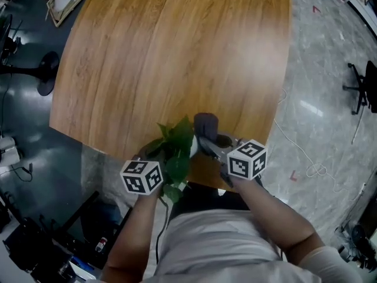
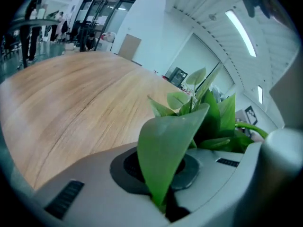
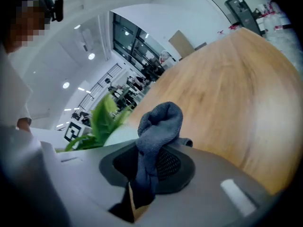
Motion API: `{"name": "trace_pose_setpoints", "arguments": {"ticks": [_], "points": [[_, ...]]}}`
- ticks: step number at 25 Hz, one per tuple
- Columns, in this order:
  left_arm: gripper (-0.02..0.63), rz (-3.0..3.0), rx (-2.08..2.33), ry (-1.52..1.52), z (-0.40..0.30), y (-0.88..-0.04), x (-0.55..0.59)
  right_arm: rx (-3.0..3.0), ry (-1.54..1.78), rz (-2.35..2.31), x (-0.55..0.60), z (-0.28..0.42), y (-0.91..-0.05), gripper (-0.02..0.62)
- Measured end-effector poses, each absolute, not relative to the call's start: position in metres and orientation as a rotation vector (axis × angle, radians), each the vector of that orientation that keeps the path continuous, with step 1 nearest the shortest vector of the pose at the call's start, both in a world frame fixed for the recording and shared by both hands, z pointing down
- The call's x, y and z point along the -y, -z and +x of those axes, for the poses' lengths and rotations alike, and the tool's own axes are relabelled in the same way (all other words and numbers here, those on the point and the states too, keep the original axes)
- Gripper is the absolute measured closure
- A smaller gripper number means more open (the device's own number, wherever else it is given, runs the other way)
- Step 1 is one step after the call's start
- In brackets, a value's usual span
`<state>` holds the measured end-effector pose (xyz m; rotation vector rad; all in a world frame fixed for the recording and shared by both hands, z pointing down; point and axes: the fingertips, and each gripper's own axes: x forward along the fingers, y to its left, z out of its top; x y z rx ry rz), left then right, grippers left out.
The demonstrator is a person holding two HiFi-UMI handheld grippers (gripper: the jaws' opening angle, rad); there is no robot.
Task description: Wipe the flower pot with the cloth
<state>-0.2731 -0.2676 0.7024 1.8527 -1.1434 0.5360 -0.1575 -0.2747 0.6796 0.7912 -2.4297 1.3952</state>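
A leafy green plant [image 1: 177,147] in a white flower pot [image 1: 192,150] is at the near edge of the wooden table [image 1: 171,58]; most of the pot is hidden by leaves. My left gripper [image 2: 164,206] is shut on a big green leaf [image 2: 165,145] of the plant. My right gripper [image 3: 137,193] is shut on a grey cloth [image 3: 158,124], which bunches up above the jaws. In the head view the cloth [image 1: 206,125] is just right of the leaves, close to the pot. In the right gripper view a pale bit of the pot [image 3: 119,134] shows left of the cloth.
The table top stretches away bare behind the plant. A grey marble floor [image 1: 321,99] lies to the right with a cable [image 1: 306,158] on it, and an office chair [image 1: 362,87] stands at the far right. A stand base [image 1: 47,72] is at the left.
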Motion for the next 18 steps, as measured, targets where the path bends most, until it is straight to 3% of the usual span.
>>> {"name": "trace_pose_setpoints", "arguments": {"ticks": [3, 11, 18], "points": [[0.584, 1.935, 1.13, -0.577, -0.265, -0.696, 0.266, 2.338, -1.445, 0.82, 0.272, -0.146, -0.705, 0.531], [0.584, 1.963, 1.108, -0.621, -0.265, -0.695, 0.263, 2.581, -1.501, 0.61, 0.28, -0.184, -0.619, 0.531], [0.586, 1.882, 1.134, -0.532, -0.265, -0.699, 0.264, 2.361, -1.468, 0.807, 0.289, -0.153, -0.717, 0.531]]}}
